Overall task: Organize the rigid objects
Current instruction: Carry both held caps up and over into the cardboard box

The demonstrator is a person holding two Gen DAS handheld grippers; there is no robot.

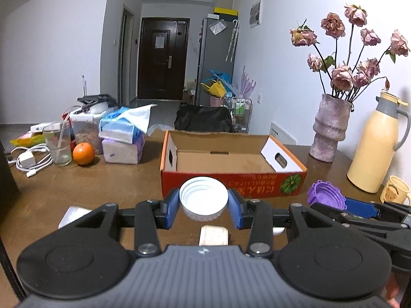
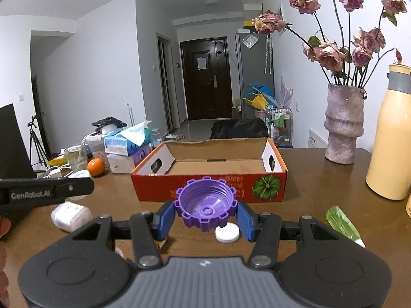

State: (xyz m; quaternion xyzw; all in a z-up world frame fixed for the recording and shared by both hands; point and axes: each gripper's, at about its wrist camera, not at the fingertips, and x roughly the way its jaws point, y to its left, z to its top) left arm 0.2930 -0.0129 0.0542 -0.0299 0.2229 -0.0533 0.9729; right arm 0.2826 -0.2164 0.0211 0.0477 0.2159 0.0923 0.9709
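Both grippers are carrying 2 light, stiff, probably slippery lids toward the cardboard box (image 2: 208,179), the left gripper (image 1: 203,206) clamping the white lid's (image 1: 203,199) rim, the right gripper (image 2: 205,214) pinching the purple cap's (image 2: 204,202) toothed edge.

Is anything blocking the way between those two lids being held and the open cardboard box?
Nothing visible does. The white lid in the left tool and the purple lid in the right tool face the empty box across bare table.

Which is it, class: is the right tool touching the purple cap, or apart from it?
Touching. The right wrist view shows the right tool with both blue pads pressed against the purple cap, held above the table.
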